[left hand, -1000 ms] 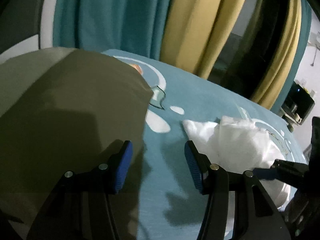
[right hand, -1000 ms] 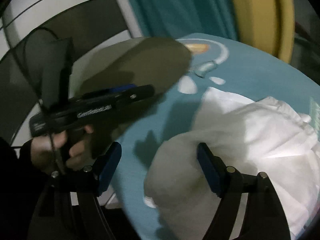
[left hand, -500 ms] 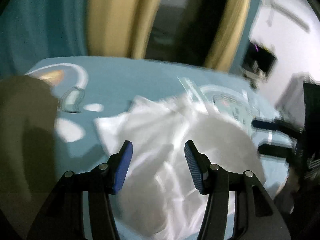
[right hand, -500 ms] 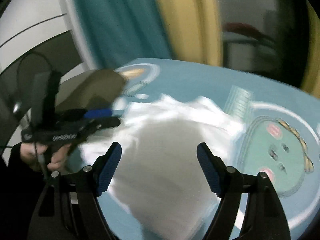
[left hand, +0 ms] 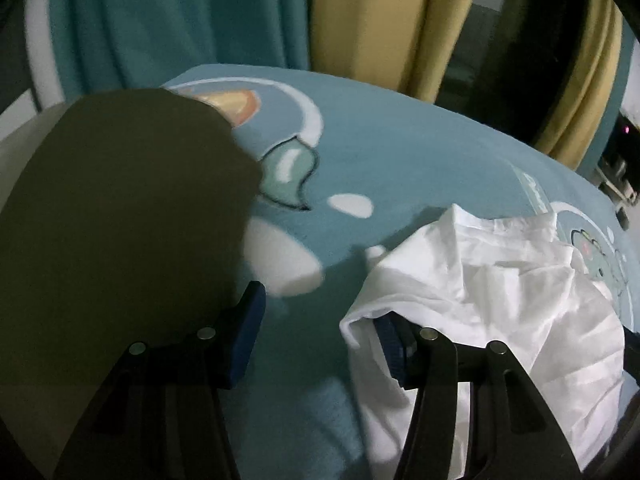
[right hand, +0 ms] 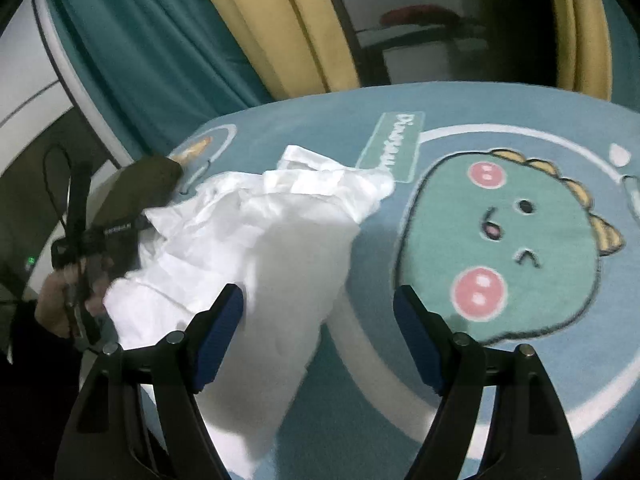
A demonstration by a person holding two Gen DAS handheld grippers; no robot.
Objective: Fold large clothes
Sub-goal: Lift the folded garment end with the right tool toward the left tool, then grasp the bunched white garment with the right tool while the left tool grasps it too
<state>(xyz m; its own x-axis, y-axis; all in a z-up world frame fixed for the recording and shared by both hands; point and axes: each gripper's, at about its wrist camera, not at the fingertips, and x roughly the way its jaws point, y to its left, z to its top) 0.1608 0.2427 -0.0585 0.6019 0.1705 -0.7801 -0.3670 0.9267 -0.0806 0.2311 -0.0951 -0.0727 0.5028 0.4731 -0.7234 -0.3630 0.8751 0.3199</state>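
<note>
A crumpled white garment (left hand: 488, 280) lies on the blue dinosaur-print cover (left hand: 400, 152). My left gripper (left hand: 316, 340) is open at the garment's left edge. A fold of the white cloth drapes over its right finger (left hand: 394, 344), while its left finger (left hand: 244, 336) stands over bare cover beside a folded olive garment (left hand: 120, 220). In the right wrist view my right gripper (right hand: 316, 340) is open. Its left finger (right hand: 218, 340) hangs over the white garment (right hand: 260, 240) and its right finger (right hand: 416, 344) over the cover. Nothing is pinched by either.
A hand (right hand: 56, 300) holds the left gripper's black handle (right hand: 116, 230) at the far left, next to the olive garment (right hand: 140, 188). A green dinosaur print (right hand: 508, 240) fills the cover on the right. Teal and yellow curtains (left hand: 360, 20) hang behind the bed.
Both cameras swung right, away from the olive garment; the left one then came partly back. White cloth now lies over the left gripper's right finger. The right gripper moved toward the dinosaur print.
</note>
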